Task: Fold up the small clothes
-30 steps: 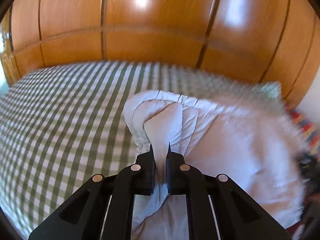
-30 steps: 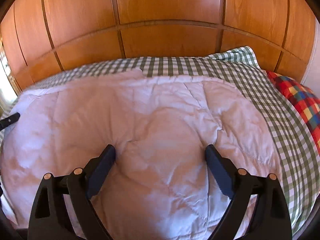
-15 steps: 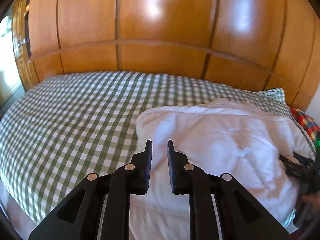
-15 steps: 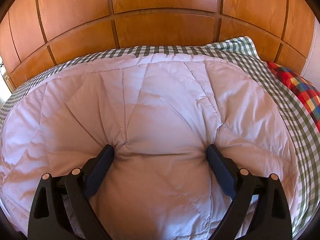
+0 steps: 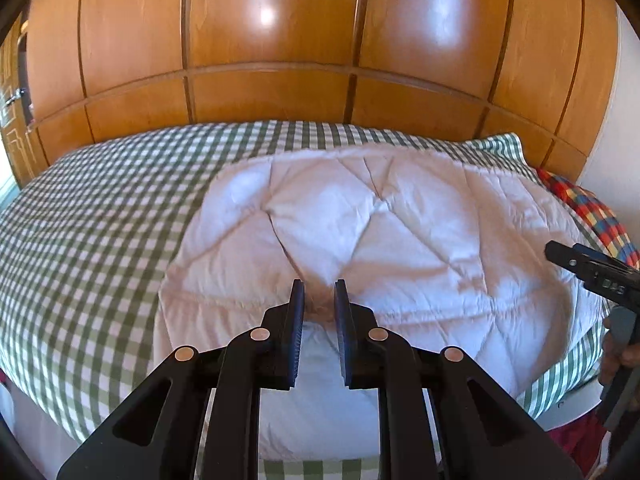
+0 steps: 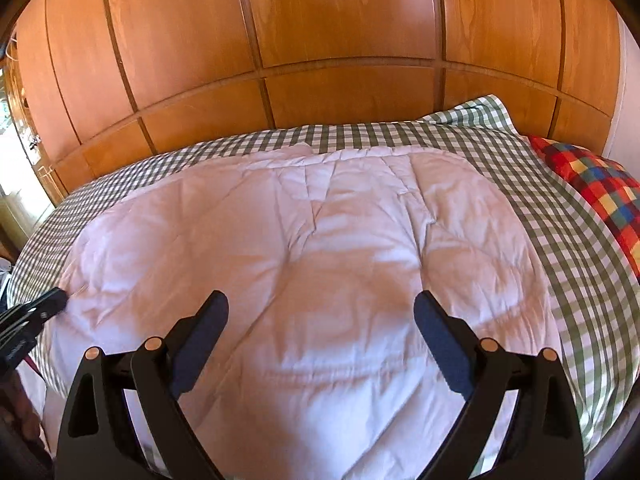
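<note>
while two grippers hover, one white quilt (image 6: 320,264) lies flat.

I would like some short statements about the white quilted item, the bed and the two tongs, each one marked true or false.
1. The white quilted item lies spread on a green checked sheet. True.
2. The right tongs are shut on the fabric. False: their fingers stand wide apart, with nothing gripped between them.
3. A multicoloured checked pillow lies at the right side of the bed. True.
4. The left tongs hold a fold of fabric lifted above the bed. False: there is a narrow gap between the fingers and the item lies flat.
5. The wall behind the bed is white tile. False: it is wooden panelling.
</note>
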Demonstrator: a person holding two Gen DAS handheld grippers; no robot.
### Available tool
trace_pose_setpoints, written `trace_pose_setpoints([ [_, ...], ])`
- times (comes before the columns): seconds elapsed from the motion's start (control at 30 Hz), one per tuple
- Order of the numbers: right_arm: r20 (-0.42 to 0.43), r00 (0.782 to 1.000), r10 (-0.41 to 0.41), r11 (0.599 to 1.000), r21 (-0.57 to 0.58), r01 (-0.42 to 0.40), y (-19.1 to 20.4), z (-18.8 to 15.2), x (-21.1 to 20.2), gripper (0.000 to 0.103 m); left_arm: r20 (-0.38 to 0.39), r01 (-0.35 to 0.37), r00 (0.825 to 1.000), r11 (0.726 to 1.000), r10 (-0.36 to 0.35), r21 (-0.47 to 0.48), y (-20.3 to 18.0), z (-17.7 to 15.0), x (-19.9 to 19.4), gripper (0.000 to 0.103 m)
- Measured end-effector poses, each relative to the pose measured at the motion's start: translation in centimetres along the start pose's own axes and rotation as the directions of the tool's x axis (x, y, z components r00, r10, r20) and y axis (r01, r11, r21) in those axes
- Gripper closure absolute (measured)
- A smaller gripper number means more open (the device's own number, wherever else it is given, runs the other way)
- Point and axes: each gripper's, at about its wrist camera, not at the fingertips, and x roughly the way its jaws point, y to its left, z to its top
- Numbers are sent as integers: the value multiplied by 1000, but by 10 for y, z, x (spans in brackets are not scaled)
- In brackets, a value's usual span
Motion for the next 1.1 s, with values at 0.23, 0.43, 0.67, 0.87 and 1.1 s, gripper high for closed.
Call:
trace_pose_setpoints([
  [0.23,-60,998,-35,998,53,38,-18,-18,13,9,-50,-1,999,1000,1,-3,4,-9,16,90],
  [0.43,-86,996,-16,996,82,23,-29,-28,42,6,-107,18,994,999,-21,-29,10,-19,40,90],
  [0.67,-96,995,-30,997,72,38,-25,-26,44,4,-126,37,991,997,-46,-74,17,-20,47,90],
  [0.87,-52,997,60,986,156,-51,-43,-23,10,4,-8,21,1000,999,-21,-41,9,-11,9,90],
  [1.1,83,985,151,846,505,-173,-140,-42,-46,3,49,127,991,992,-127,0,-18,2,-11,90],
])
